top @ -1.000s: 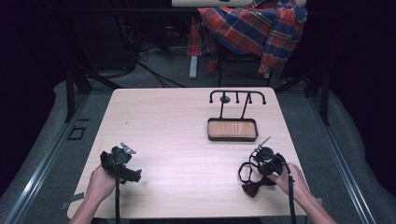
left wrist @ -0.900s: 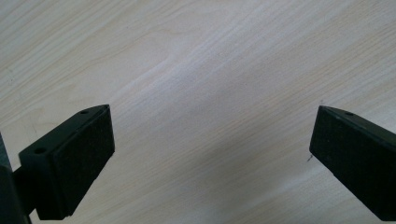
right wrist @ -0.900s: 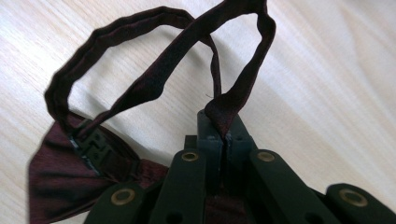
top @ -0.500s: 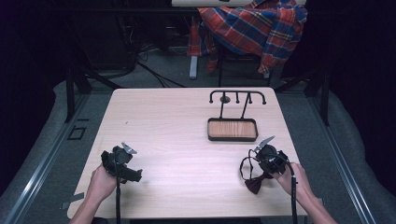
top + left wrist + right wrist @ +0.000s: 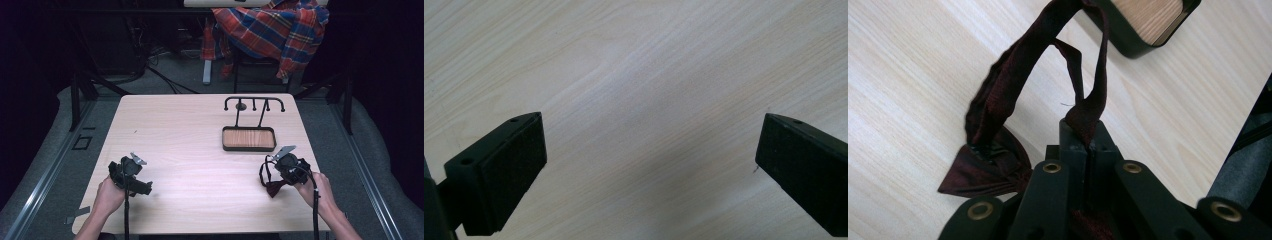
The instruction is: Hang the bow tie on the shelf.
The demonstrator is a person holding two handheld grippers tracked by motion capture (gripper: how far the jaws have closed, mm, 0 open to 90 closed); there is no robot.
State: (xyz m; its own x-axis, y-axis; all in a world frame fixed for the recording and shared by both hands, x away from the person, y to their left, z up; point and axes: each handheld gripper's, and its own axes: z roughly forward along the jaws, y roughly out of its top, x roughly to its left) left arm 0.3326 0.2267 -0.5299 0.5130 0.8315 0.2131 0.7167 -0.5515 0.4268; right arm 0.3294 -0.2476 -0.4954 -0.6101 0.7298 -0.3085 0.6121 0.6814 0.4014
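A dark red bow tie (image 5: 998, 107) hangs from my right gripper (image 5: 1087, 139), whose jaws are shut on its strap; the bow itself droops against the table. In the high view the right gripper (image 5: 280, 167) sits near the table's front right with the bow tie (image 5: 274, 188) beneath it. A black stand with hooks (image 5: 254, 102) rises from a wooden tray (image 5: 248, 138) just beyond. My left gripper (image 5: 137, 182) rests at the front left. Its fingers (image 5: 499, 175) stand wide open over bare wood, holding nothing.
The light wooden table (image 5: 190, 130) ends close in front of both hands. A plaid shirt (image 5: 272, 30) is draped over a chair behind the table. Dark cables and frame legs (image 5: 80, 92) stand on the floor to the left.
The right gripper has shifted slightly, carrying the bow tie with it. The left gripper has barely moved.
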